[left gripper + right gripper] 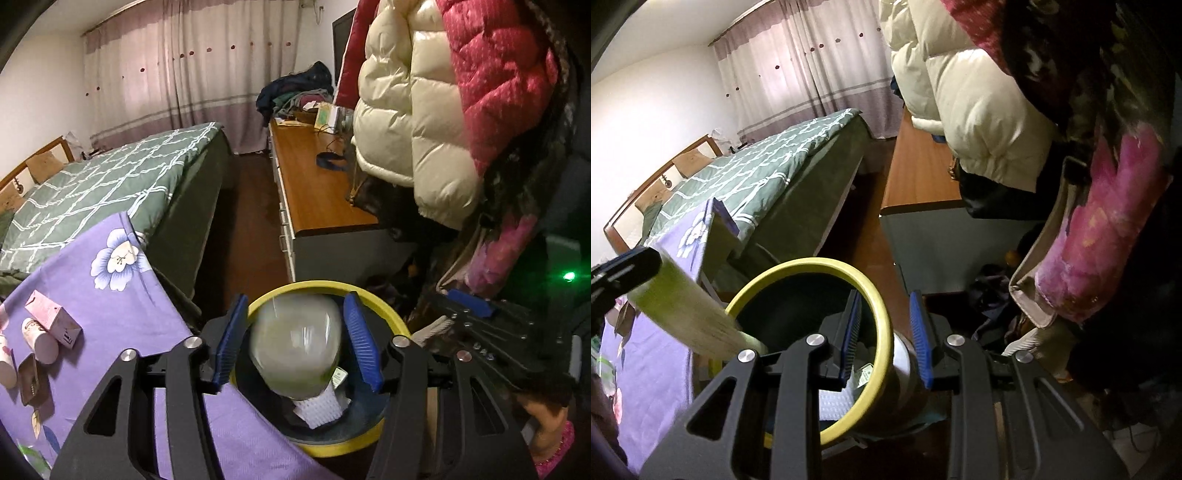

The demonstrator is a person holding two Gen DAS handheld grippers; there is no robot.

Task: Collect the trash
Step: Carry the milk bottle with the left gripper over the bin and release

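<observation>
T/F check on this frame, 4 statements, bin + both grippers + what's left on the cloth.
1. The right gripper straddles the bin wall. True.
2. The bin's rim is red. False: it is yellow.
3. The bin is empty. False: a white mesh item already lies inside.
4. A pink carton and a paper cup lie on the purple cloth. True.

No text, brand or number can be read. Dark marks are printed on the pink carton near the left edge of the purple cloth, and print on a small label in the bin; both are too blurred.
</observation>
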